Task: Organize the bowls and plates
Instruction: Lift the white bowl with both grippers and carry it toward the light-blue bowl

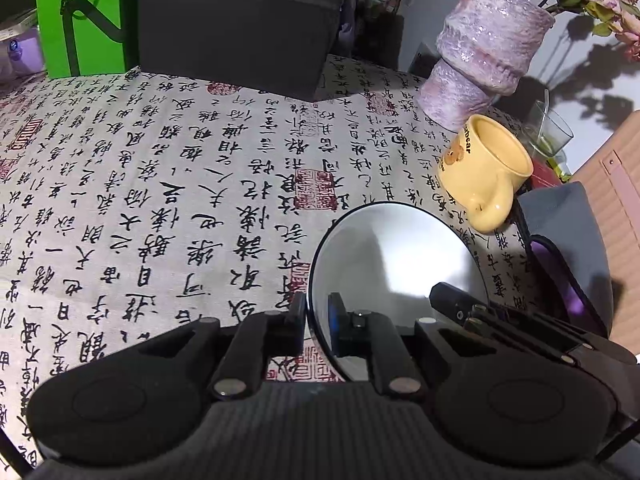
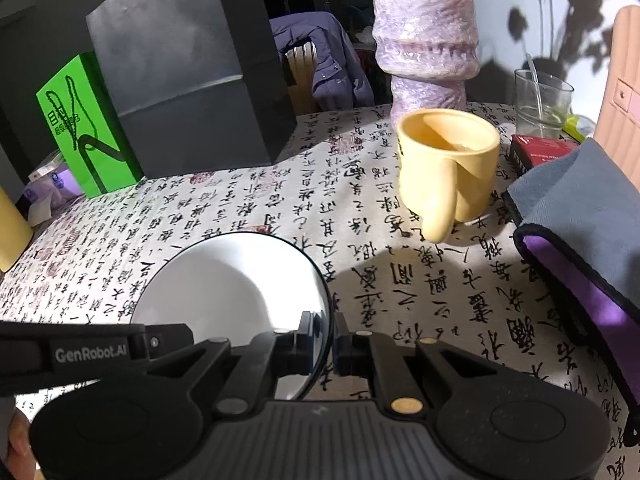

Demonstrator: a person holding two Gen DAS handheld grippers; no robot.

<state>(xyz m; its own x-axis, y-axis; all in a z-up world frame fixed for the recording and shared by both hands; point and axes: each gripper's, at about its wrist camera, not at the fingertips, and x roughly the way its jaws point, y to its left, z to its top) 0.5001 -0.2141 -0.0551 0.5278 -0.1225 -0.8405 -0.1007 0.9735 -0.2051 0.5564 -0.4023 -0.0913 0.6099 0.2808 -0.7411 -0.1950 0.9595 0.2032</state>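
Both clamped on the round white black-rimmed plate: left hand-held gripper, right hand-held gripper. Keep level, clear of yellow ceramic mug.

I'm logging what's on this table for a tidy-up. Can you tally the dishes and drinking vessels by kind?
White round plate with dark rim, clamped at its edge by both claws: 1
Yellow ceramic mug: 1
Clear drinking glass holding a straw or stirrer: 1
Bowls: 0 visible
Total: 3

hard light falls from about five o'clock, casting sharp flower shadows on the wall; plate glares; fisheye edges bend, corners dark.
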